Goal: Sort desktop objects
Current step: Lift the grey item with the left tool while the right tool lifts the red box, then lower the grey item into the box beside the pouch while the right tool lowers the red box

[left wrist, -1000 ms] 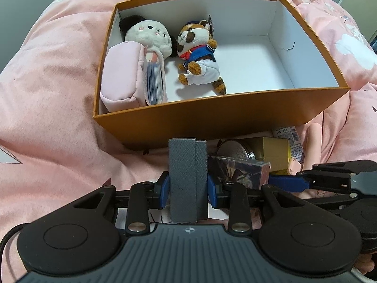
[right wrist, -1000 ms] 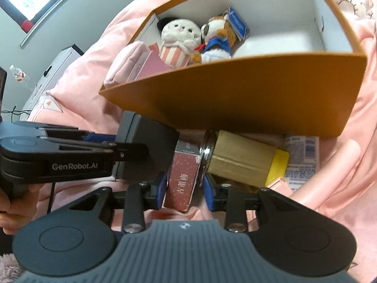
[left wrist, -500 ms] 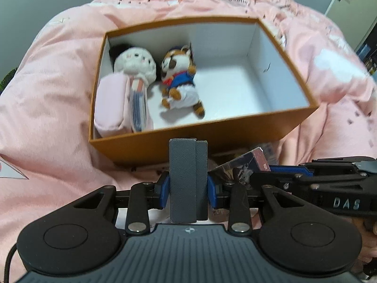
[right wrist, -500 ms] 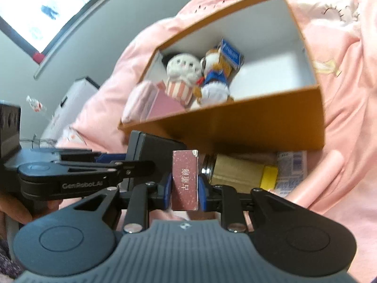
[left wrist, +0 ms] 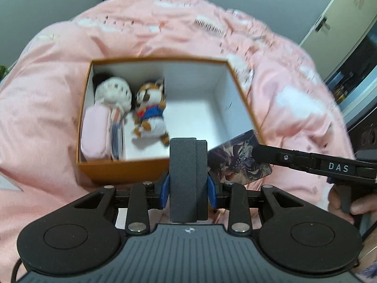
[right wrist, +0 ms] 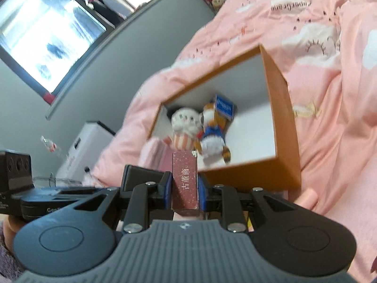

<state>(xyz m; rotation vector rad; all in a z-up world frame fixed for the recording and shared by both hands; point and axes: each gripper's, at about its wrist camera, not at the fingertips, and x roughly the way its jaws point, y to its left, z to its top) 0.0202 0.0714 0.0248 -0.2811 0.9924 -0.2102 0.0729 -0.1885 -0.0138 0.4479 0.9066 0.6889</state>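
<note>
Left gripper (left wrist: 188, 186) clamps a textured dark-grey case (left wrist: 187, 176). Right gripper (right wrist: 183, 188) grips a speckled maroon card box (right wrist: 185, 184) (illustrated face visible only to the left camera). Beyond, on a pink quilt (left wrist: 47, 94), the orange cardboard box (left wrist: 122, 167) holds two plush toys (left wrist: 132, 103).

Both wrist cameras look forward and down over their tools, from close by, sharing the orange box (left wrist: 122, 167) (right wrist: 282, 127) (right view tilted).
</note>
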